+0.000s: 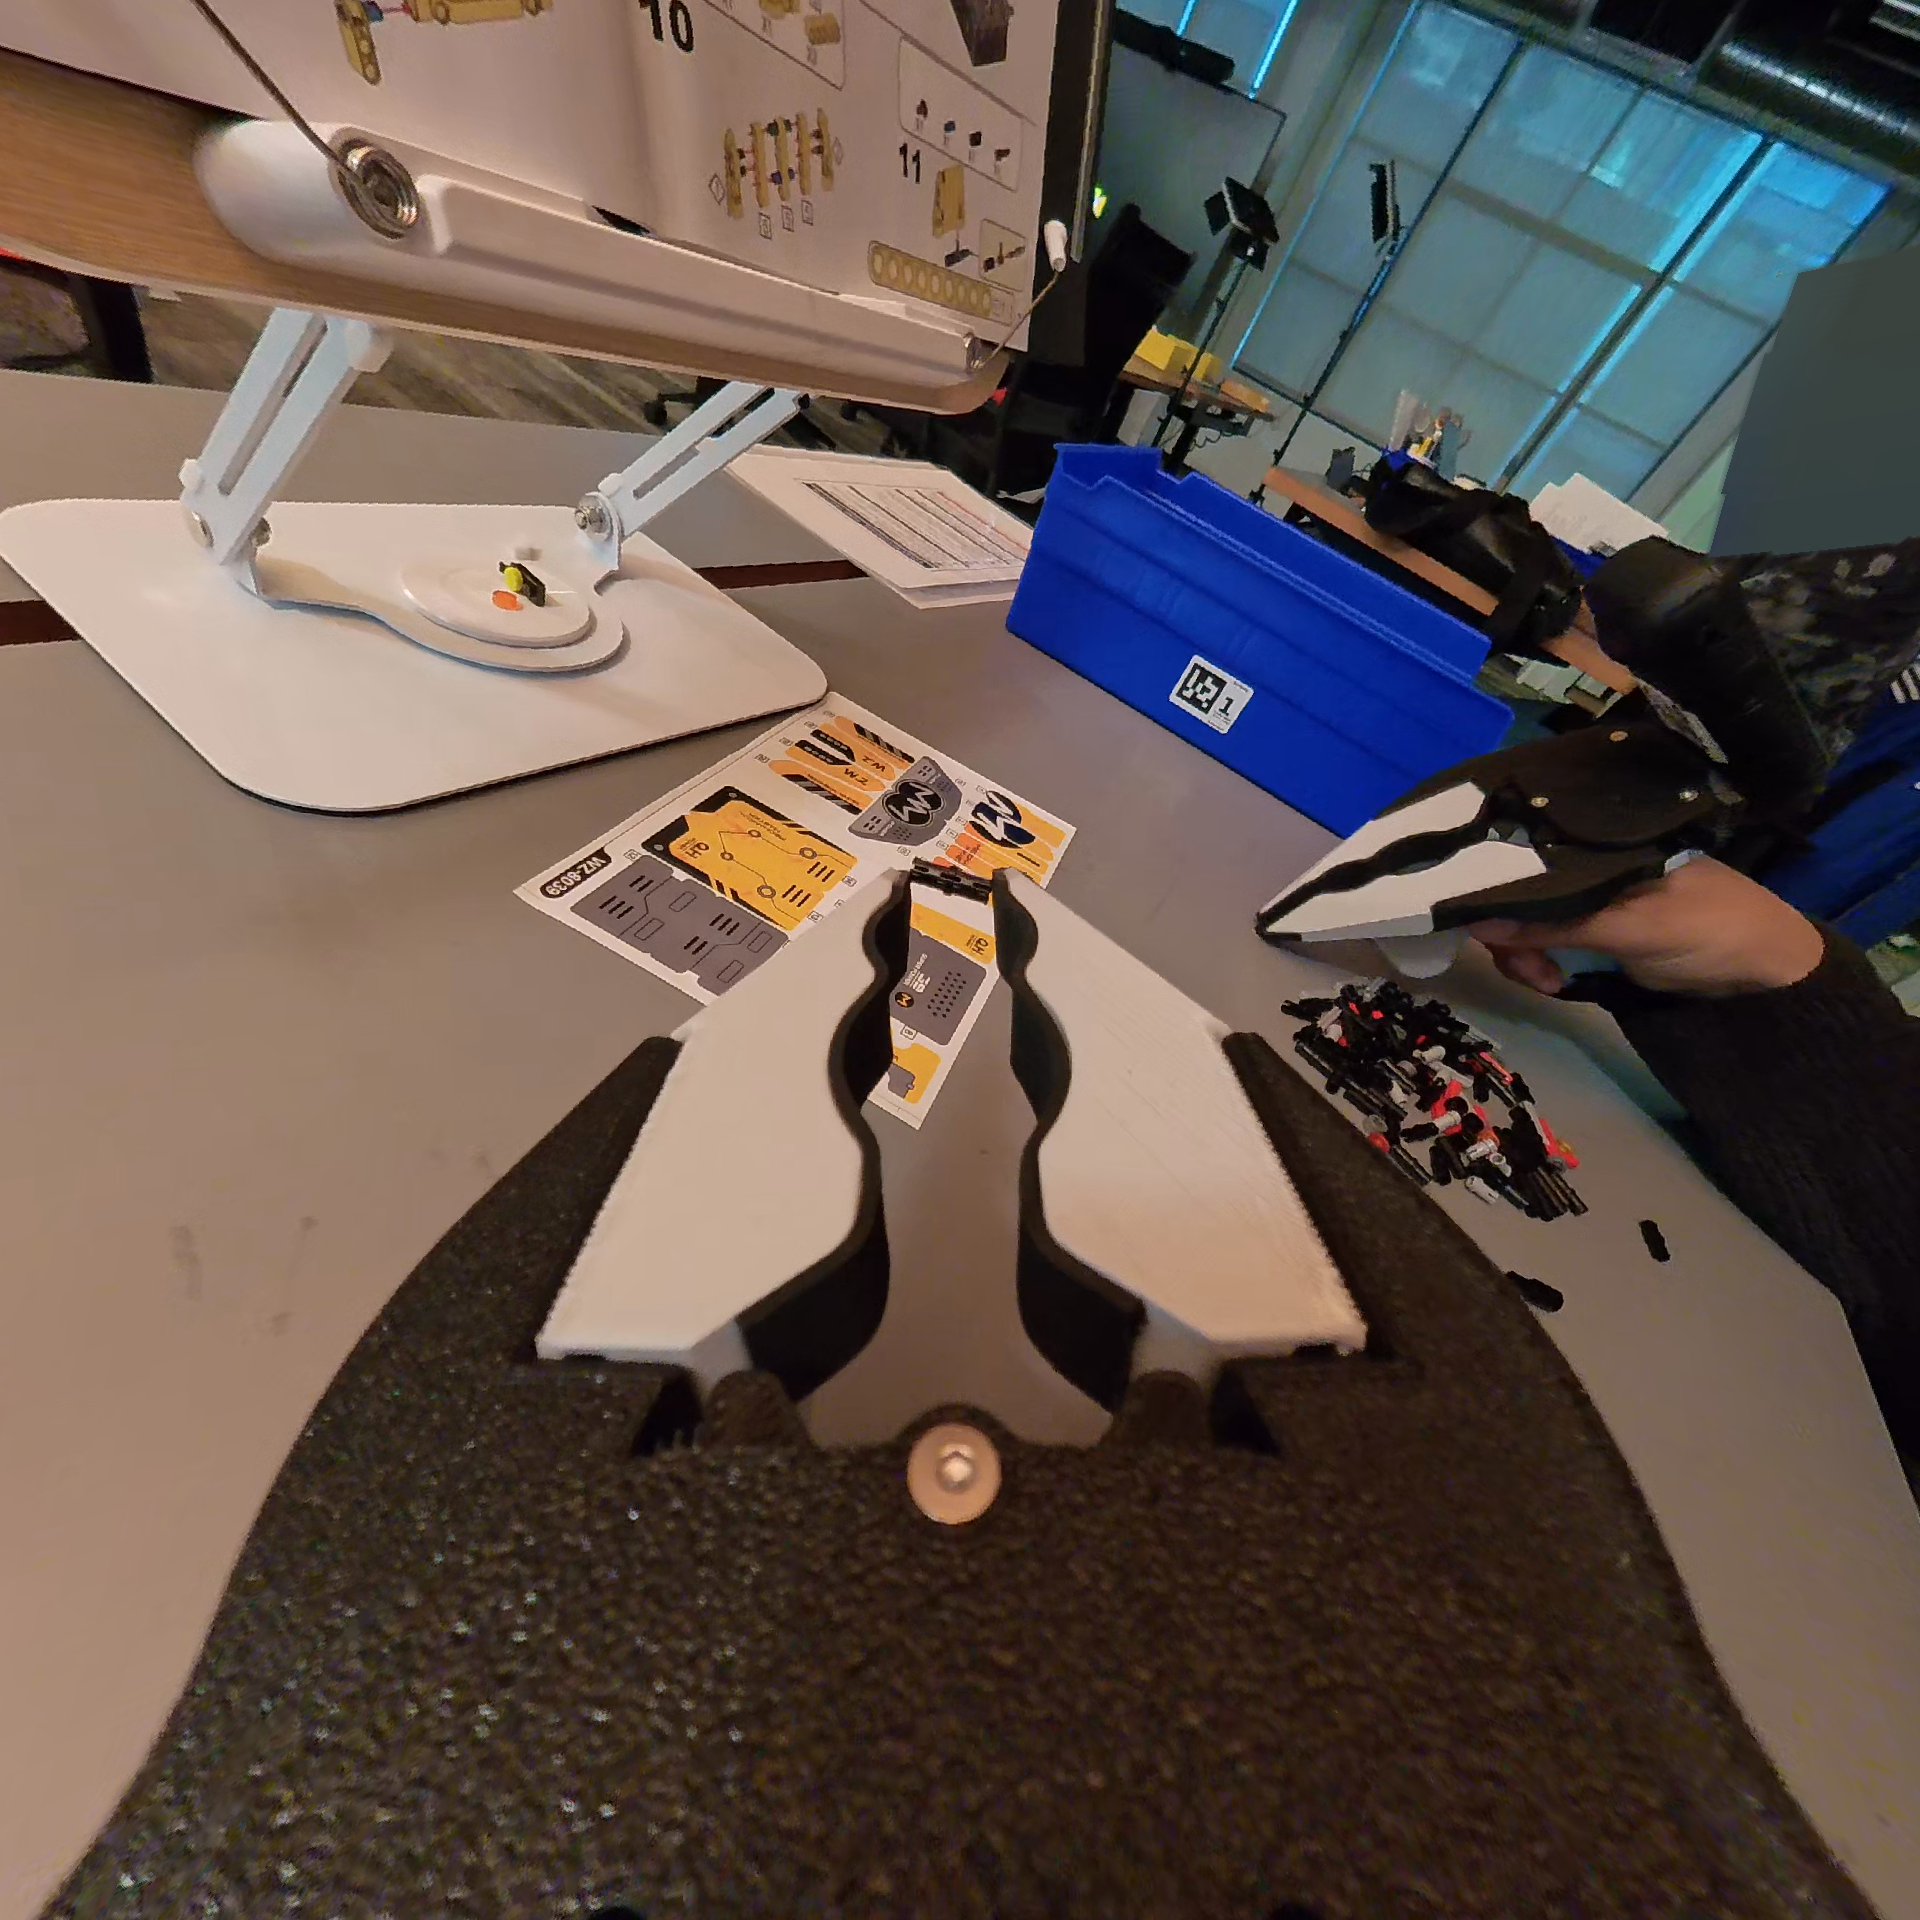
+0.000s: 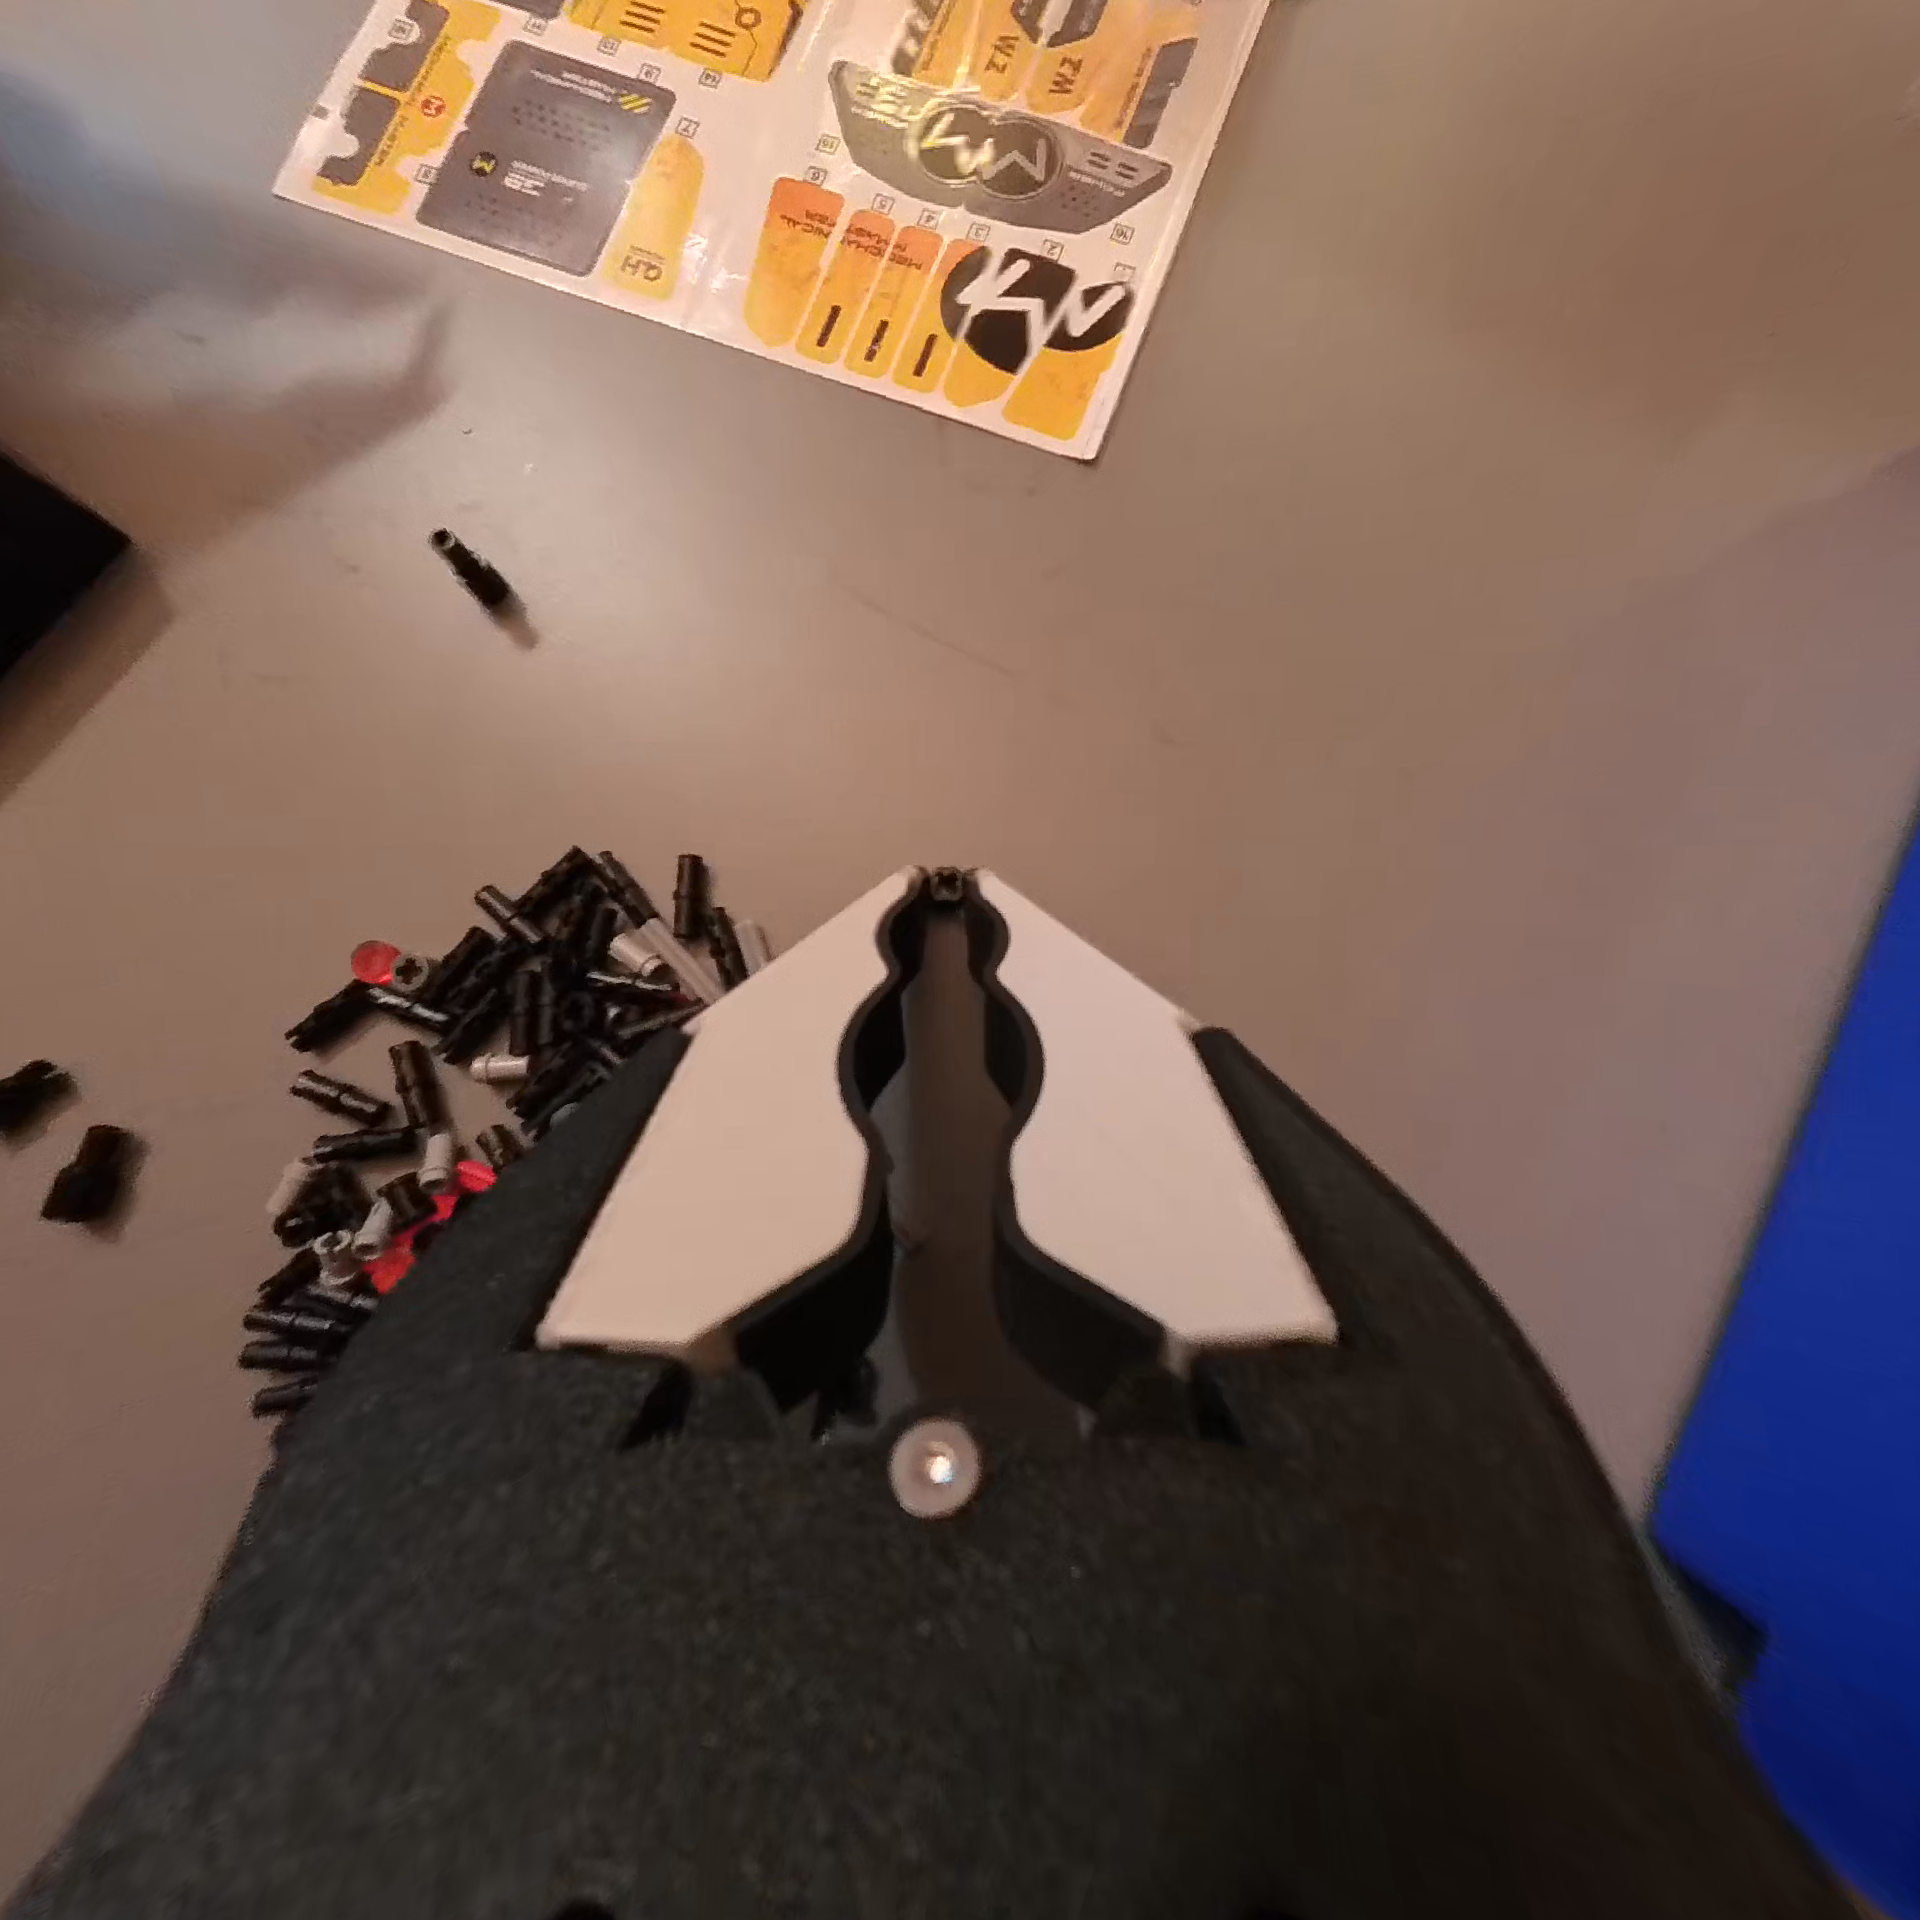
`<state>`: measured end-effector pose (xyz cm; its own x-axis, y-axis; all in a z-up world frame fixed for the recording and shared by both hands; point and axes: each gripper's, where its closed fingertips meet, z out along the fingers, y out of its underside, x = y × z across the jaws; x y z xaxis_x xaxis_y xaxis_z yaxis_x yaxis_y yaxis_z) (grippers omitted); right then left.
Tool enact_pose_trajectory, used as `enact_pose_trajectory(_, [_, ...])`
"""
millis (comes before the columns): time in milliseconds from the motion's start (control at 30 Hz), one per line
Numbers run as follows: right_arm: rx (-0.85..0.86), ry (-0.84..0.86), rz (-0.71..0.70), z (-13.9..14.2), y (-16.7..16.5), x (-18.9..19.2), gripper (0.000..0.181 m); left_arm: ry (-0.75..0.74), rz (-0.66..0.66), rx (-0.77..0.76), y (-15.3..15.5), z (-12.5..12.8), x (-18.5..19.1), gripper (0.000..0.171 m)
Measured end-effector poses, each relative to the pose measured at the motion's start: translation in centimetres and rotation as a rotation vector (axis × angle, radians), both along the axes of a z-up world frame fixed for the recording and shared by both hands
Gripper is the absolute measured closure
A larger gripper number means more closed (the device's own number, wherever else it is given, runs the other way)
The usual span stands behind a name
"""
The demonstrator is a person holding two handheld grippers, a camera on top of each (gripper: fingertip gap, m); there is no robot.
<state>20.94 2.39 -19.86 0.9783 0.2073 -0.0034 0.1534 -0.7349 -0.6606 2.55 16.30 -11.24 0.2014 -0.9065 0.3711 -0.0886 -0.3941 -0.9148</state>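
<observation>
My left gripper [image 1: 948, 883] is shut on a small black pin [image 1: 948, 879] that spans the narrow gap between its fingertips, above a yellow and grey sticker sheet [image 1: 769, 862] on the grey table. My right gripper [image 2: 948, 883] is shut on a small black pin [image 2: 948, 886] held end-on at its tips, above bare table. A pile of black, grey and red pins [image 2: 499, 1039] lies just left of it. In the left wrist view the right gripper [image 1: 1273, 925], held by a hand, hovers over that pile [image 1: 1434, 1101].
A white stand [image 1: 312, 675] carries an open instruction booklet [image 1: 727, 125] at the far left. A blue bin [image 1: 1247, 644] sits at the right, also in the right wrist view [image 2: 1808, 1247]. The sticker sheet [image 2: 748, 187] lies ahead. Loose black pieces [image 2: 473, 569] [image 2: 88, 1174] lie apart from the pile. The gap from one gripper's tips to the other's is roughly 25 cm.
</observation>
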Motion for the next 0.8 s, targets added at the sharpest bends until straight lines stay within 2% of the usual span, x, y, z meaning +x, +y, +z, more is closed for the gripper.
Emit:
enact_pose_trajectory(100, [-0.015, 0.09, 0.035, 0.0, -0.3, -0.9, 0.174, 0.002, -0.001, 0.002, 0.0, 0.0, 0.0, 0.157])
enact_pose_trajectory(267, [-0.003, 0.013, 0.0, -0.1, -0.1, 0.2, 0.174, 0.0, 0.0, -0.001, 0.0, 0.0, 0.0, 0.157])
enact_pose_trajectory(733, [0.023, 0.031, 0.014, -0.1, 0.0, 0.2, 0.174, -0.002, 0.003, -0.005, 0.1, 0.0, 0.0, 0.157])
enact_pose_trajectory(800, [0.027, 0.057, 0.012, 0.1, 0.1, 0.0, 0.168, -0.002, 0.003, -0.005, 0.1, 0.0, 0.0, 0.157])
